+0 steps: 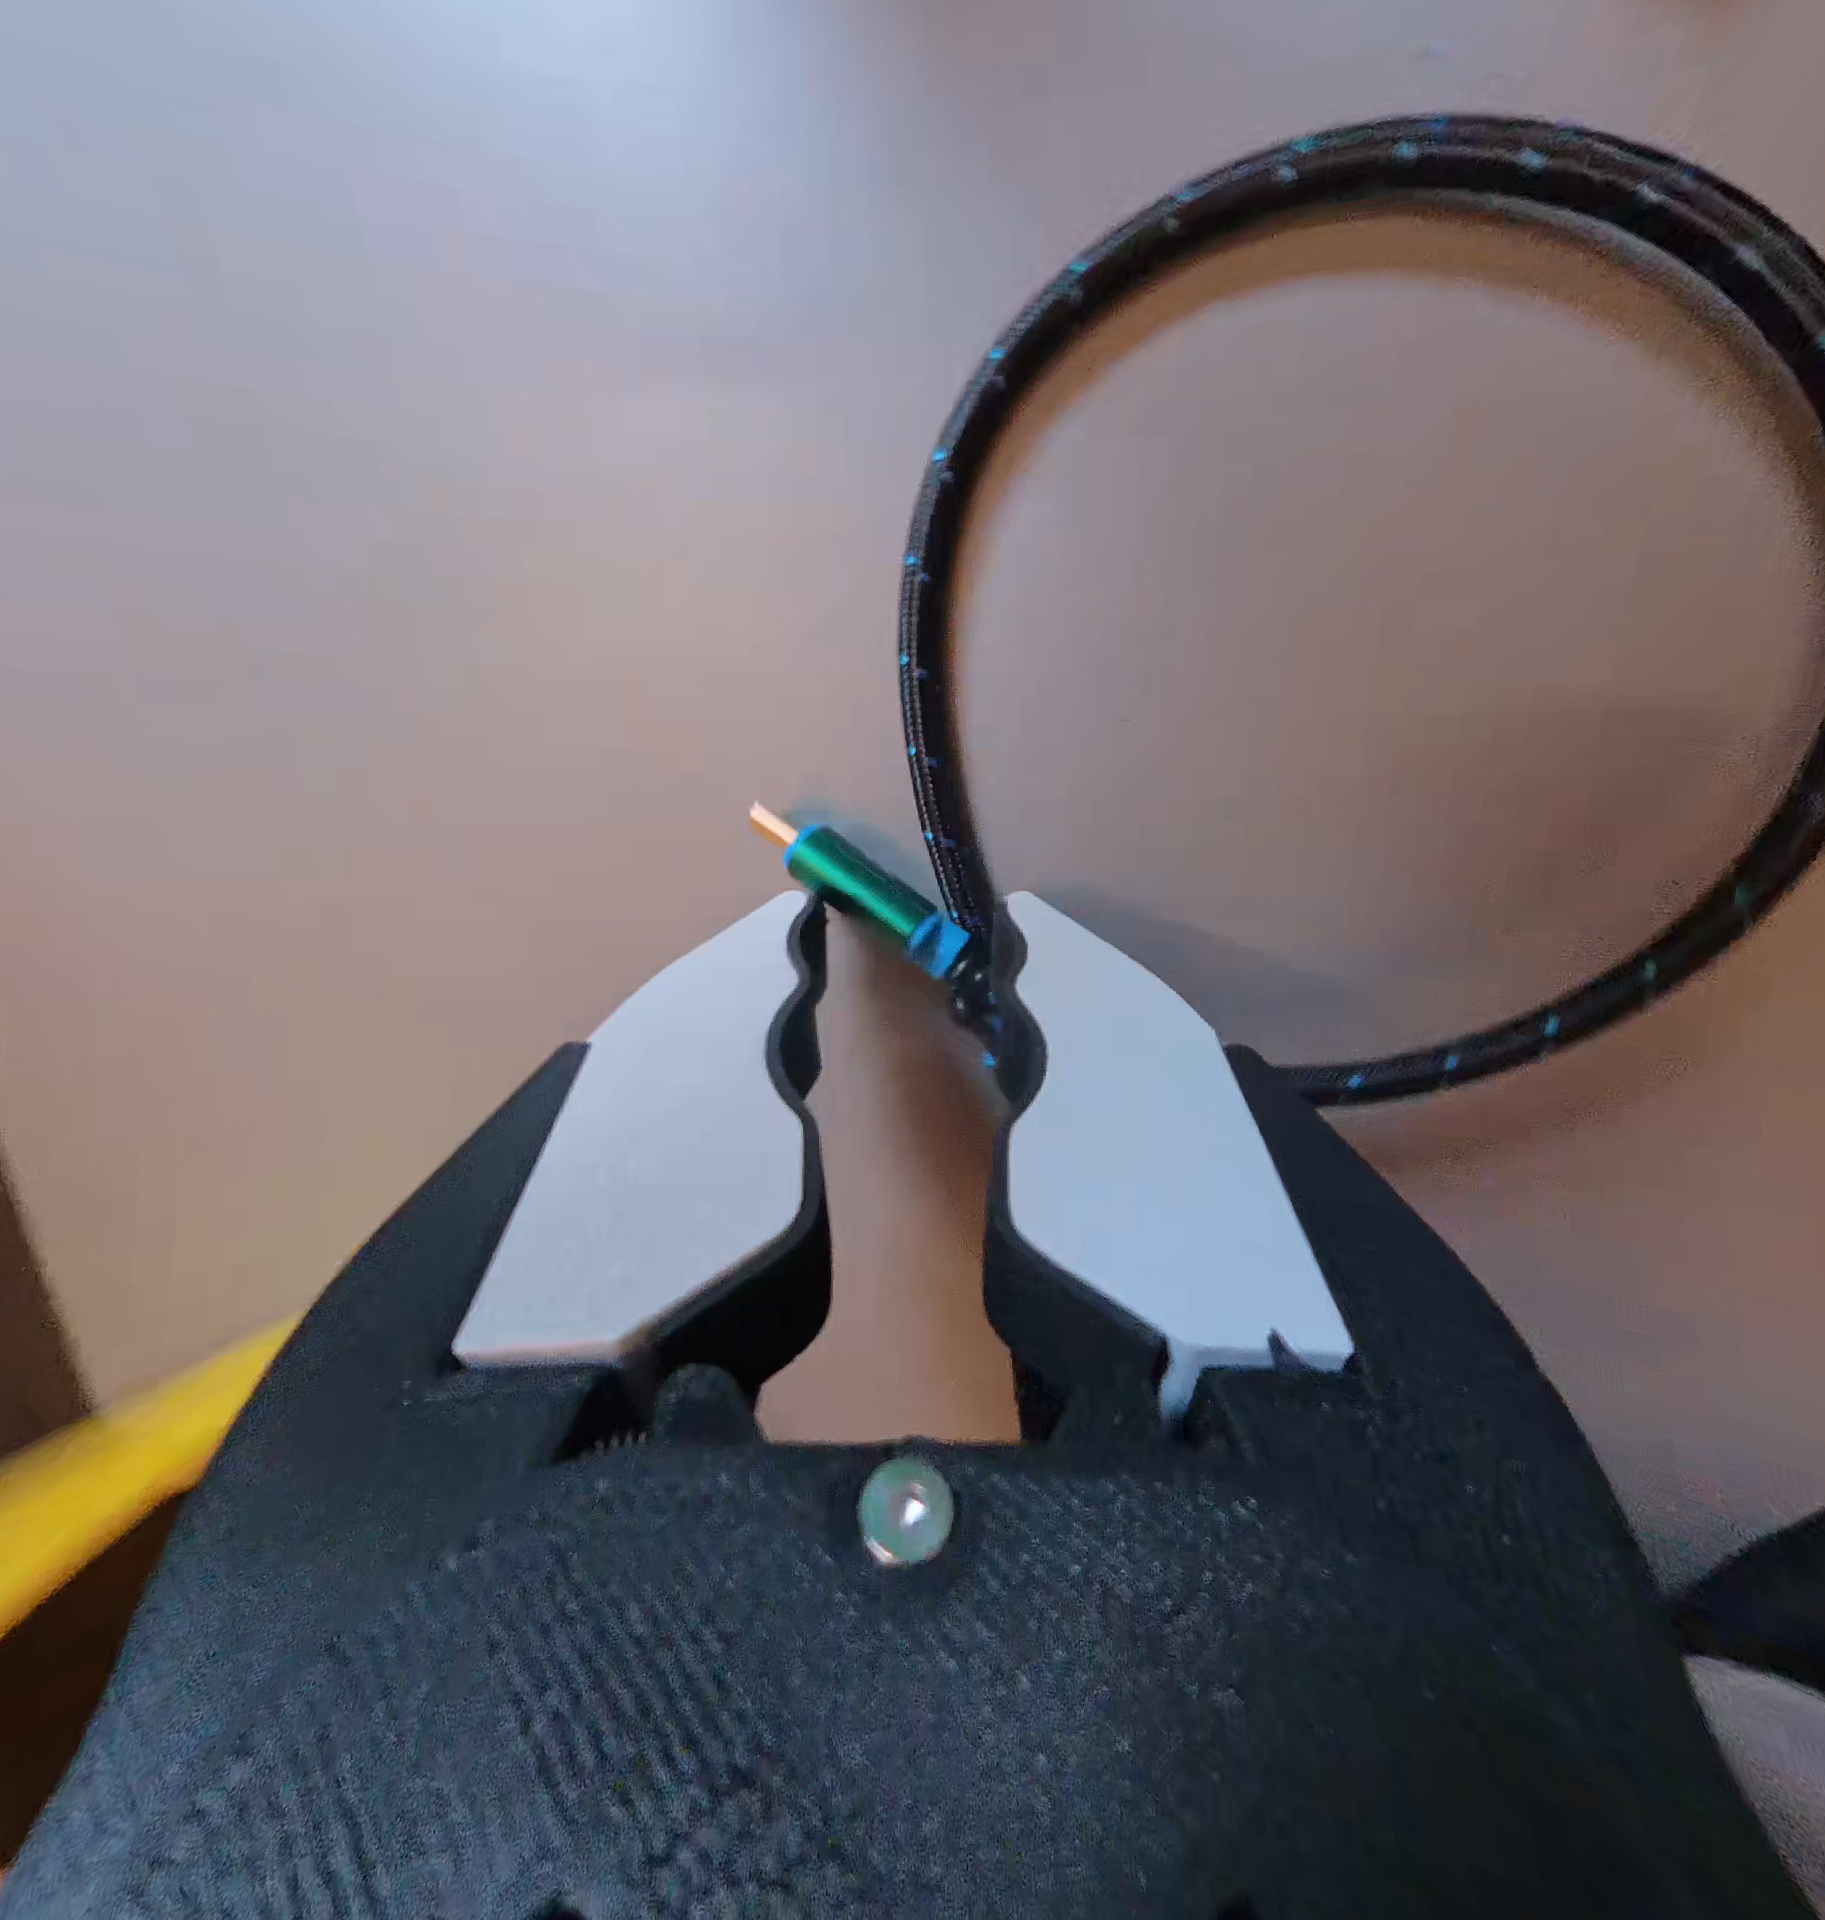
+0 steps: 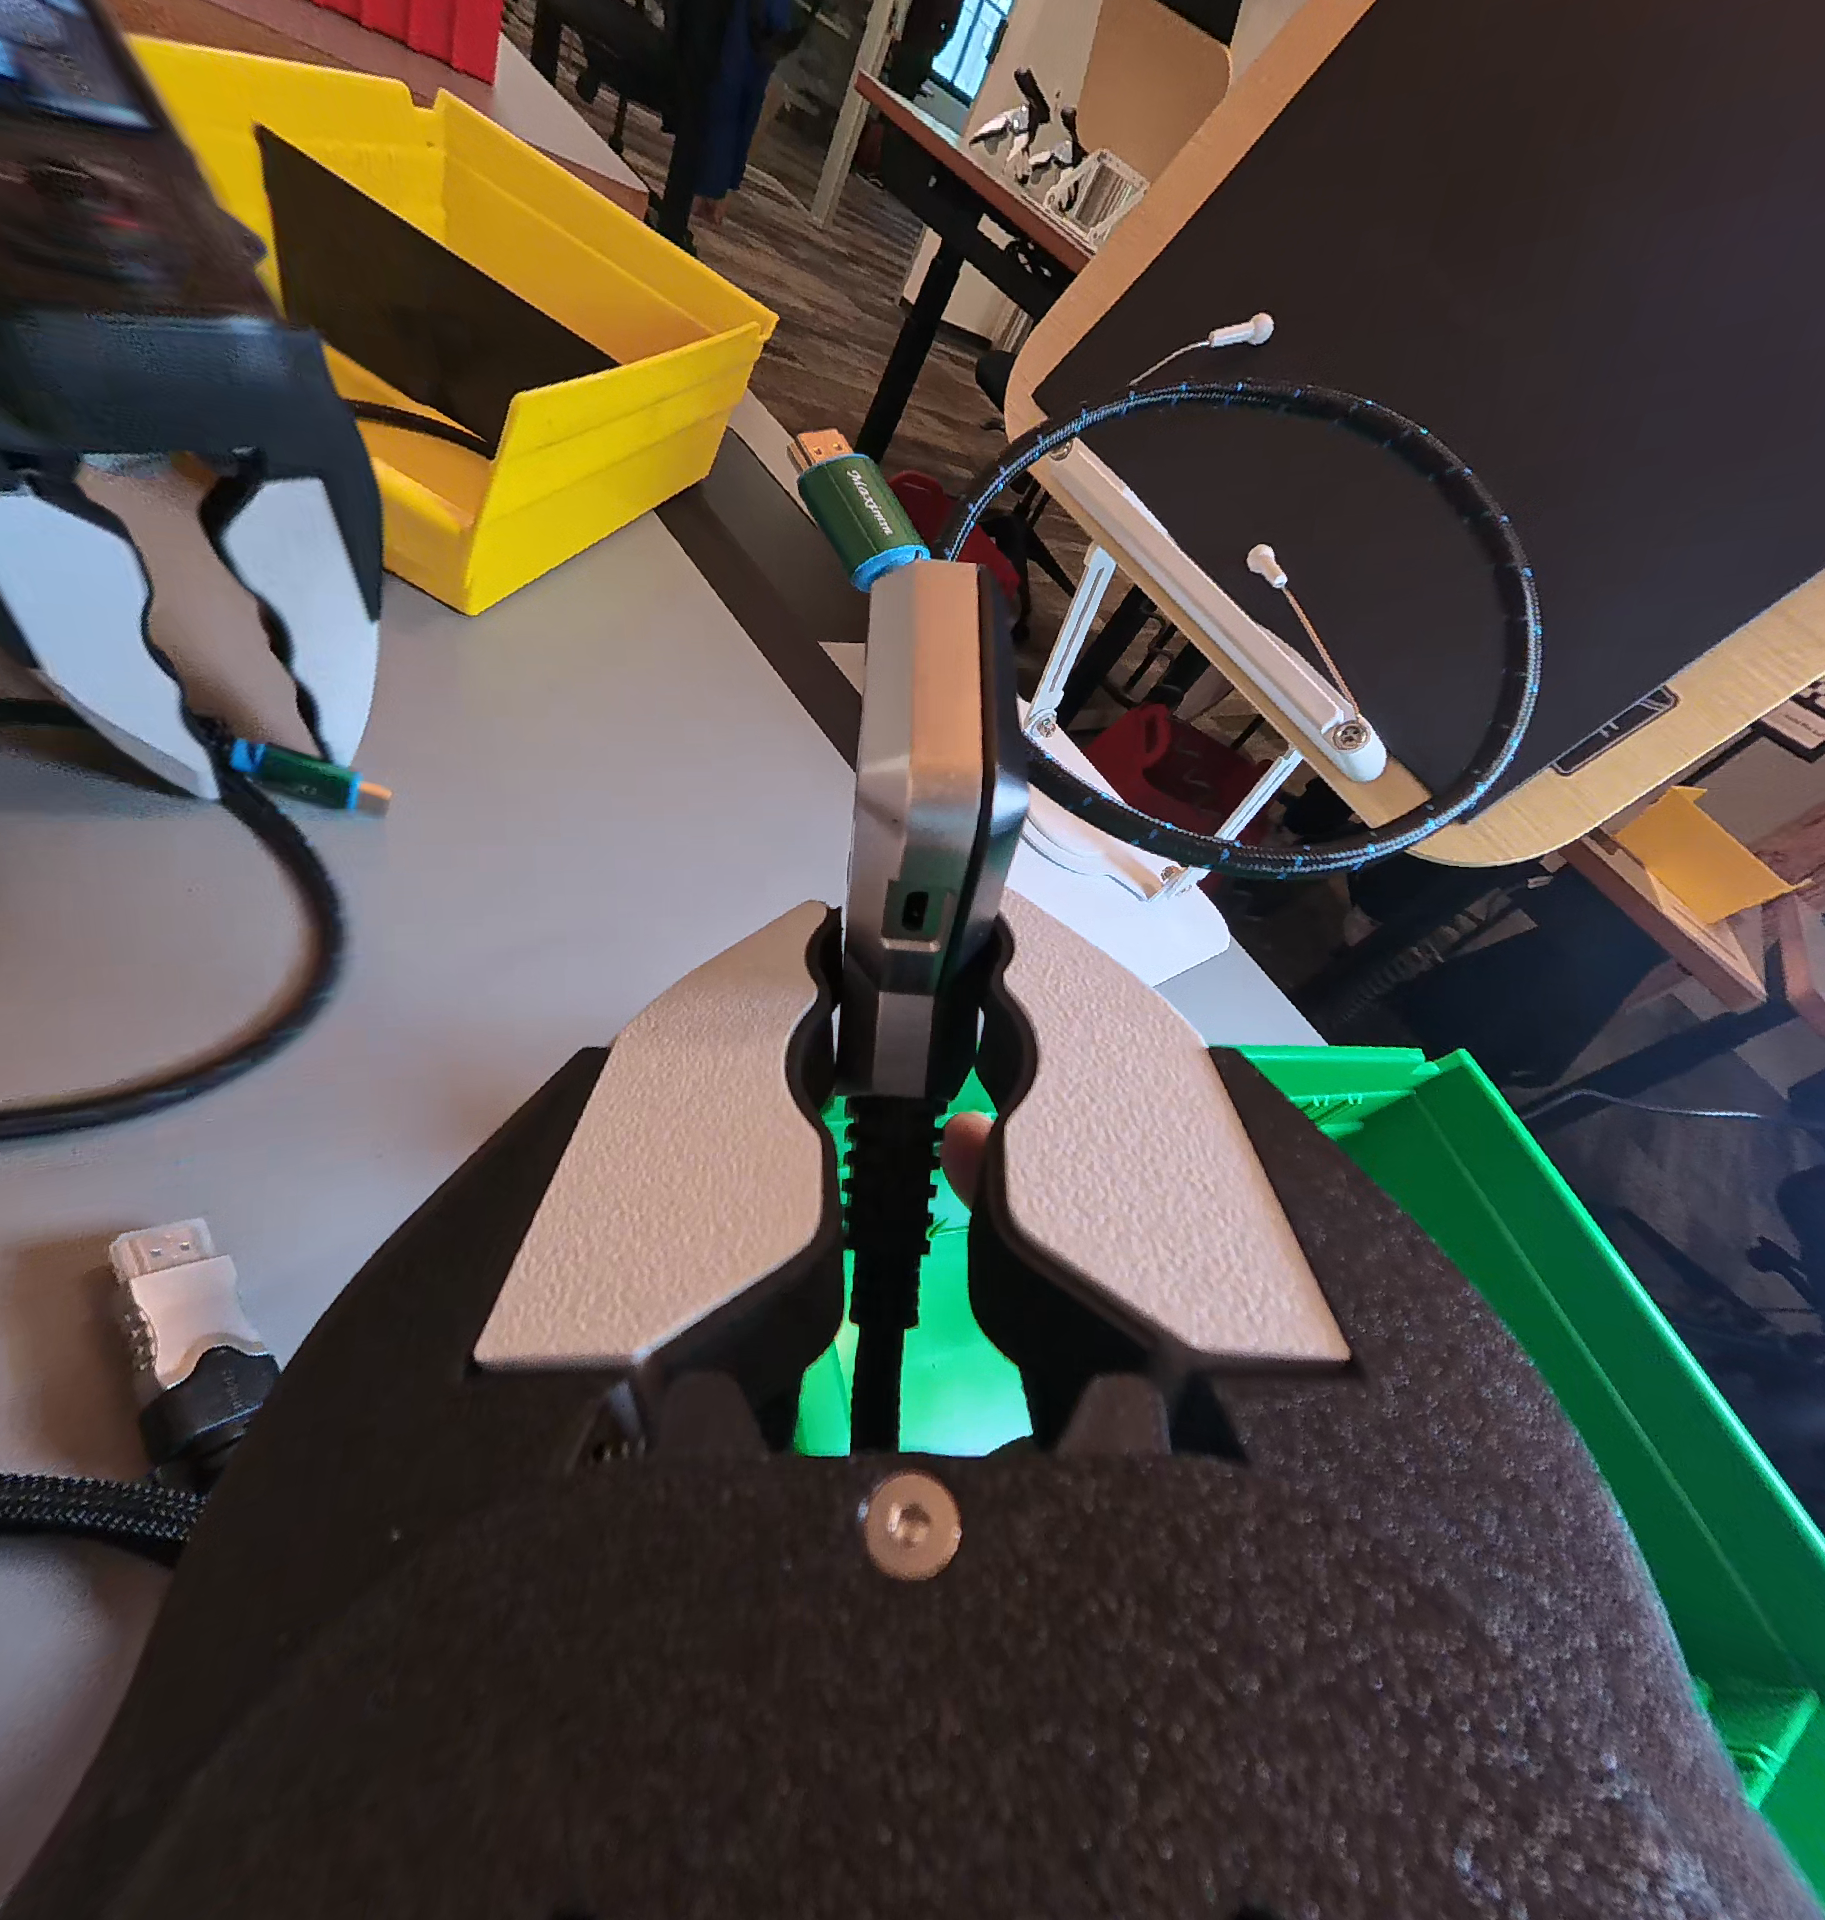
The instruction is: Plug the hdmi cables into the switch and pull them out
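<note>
The right gripper (image 2: 913,940), with pebbled grey finger plates on rough black plastic bodies, is clamped on the lower end of a slim brushed-metal HDMI switch box (image 2: 923,769) with rounded corners, held upright on edge above a bright green plastic bin (image 2: 1573,1268); a ribbed black strain relief runs down from the box between the fingers. Beyond the box's top end a green metal HDMI plug (image 2: 854,511) with a blue collar and gold tip sticks up at an angle, and its black braided cable flecked with blue (image 2: 1510,582) arcs round to the right; whether that plug is seated in the switch cannot be told. To the left, over the smooth pale grey tabletop (image 2: 596,790), the left gripper (image 1: 906,914) stands with its wavy-edged fingers apart, a second green plug (image 1: 856,891) lying slantwise across the gap at their tips, gold tip pointing up-left, and the braided cable (image 1: 991,436) looping away in a round coil; whether the fingers actually pinch it cannot be told. A silver-grey HDMI connector (image 2: 175,1299) on a thick dark braided cord lies on the table near the right gripper, and a yellow plastic bin (image 2: 596,312) with a black divider sits farther back.
</note>
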Available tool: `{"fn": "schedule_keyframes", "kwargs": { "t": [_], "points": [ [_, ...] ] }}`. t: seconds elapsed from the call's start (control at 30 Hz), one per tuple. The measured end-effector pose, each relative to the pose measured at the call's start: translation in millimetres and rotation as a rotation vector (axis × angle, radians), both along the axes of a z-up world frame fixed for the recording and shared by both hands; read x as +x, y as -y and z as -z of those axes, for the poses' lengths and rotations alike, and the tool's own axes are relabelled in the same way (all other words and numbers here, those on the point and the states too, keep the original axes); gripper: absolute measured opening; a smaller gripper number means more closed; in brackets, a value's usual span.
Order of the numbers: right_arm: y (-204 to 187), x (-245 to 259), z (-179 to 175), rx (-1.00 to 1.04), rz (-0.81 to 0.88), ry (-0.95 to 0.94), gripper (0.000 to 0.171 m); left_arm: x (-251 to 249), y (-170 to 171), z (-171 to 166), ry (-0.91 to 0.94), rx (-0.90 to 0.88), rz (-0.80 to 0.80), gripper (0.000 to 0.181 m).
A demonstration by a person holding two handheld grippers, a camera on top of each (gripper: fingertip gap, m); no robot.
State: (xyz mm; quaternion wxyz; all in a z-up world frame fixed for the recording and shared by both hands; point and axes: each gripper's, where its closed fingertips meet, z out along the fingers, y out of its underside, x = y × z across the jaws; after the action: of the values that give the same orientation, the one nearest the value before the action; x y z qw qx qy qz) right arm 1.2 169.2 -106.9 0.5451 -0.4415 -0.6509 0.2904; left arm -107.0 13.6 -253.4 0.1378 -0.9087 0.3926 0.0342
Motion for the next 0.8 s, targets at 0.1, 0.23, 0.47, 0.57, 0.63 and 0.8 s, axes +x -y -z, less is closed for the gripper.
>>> {"fn": "schedule_keyframes", "kwargs": {
  "t": [0.1, 0.23, 0.47, 0.57, 0.63, 0.8],
  "points": [
    [0, 0, 1, -0.003, -0.001, 0.001, 0.023, 24, -4, -4, -0.044, 0.136, 0.344, 0.019],
    [-1, 0, 2, 0.003, 0.002, 0.007, 0.023, 27, -26, -19, -0.049, 0.257, 0.304, 0.027],
    [-7, 5, -1, -0.005, 0.02, -0.004, 0.023, 39, 24, -40, 0.155, 0.093, 0.259, 0.039],
    [-10, 4, 0, -0.021, 0.024, -0.007, 0.023, 19, 57, -22, 0.056, -0.021, 0.288, 0.046],
    [-9, 2, 2, -0.027, 0.019, -0.005, 0.023, -3, 70, -5, -0.032, -0.061, 0.294, 0.048],
    [-1, -1, 5, -0.004, 0.008, 0.016, 0.023, -7, 72, 4, 0.002, -0.035, 0.337, 0.018]
  ]
}}
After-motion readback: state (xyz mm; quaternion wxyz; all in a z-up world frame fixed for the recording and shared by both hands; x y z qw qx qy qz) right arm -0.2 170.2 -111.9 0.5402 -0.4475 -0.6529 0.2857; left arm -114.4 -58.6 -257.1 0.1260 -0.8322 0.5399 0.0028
